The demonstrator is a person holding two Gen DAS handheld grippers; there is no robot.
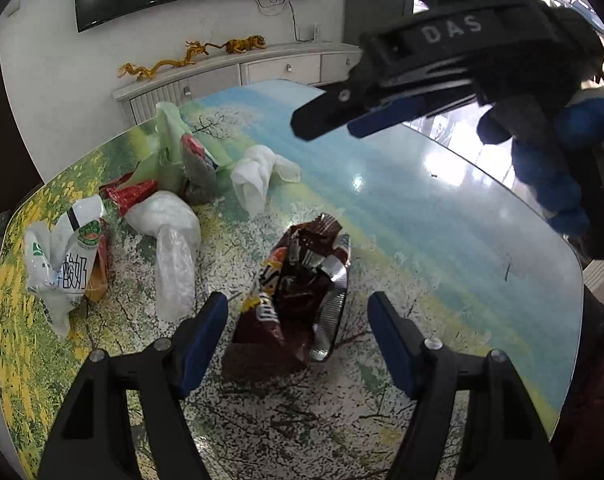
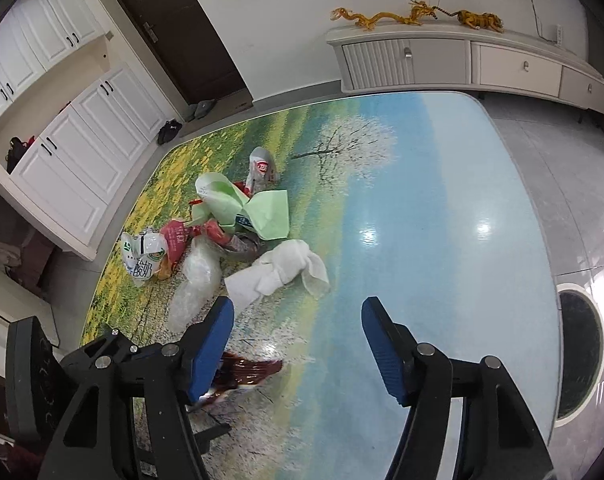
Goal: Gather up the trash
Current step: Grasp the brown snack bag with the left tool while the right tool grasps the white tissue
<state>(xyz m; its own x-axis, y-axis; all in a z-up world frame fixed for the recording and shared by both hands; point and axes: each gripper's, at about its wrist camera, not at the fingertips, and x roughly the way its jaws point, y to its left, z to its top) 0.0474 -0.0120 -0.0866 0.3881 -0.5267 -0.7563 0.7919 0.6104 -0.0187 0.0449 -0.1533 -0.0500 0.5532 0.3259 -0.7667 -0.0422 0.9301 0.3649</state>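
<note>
Snack wrapper [image 1: 298, 292], left hand-held gripper [image 1: 298, 332] tilted down, astride

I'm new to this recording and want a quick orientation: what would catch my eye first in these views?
A crumpled dark-red snack bag lies on the landscape-printed table, between the open left gripper. Behind it to the left sits a heap of wrappers: a white tissue, green paper and a white yogurt pouch. The right gripper is open and empty.
</note>
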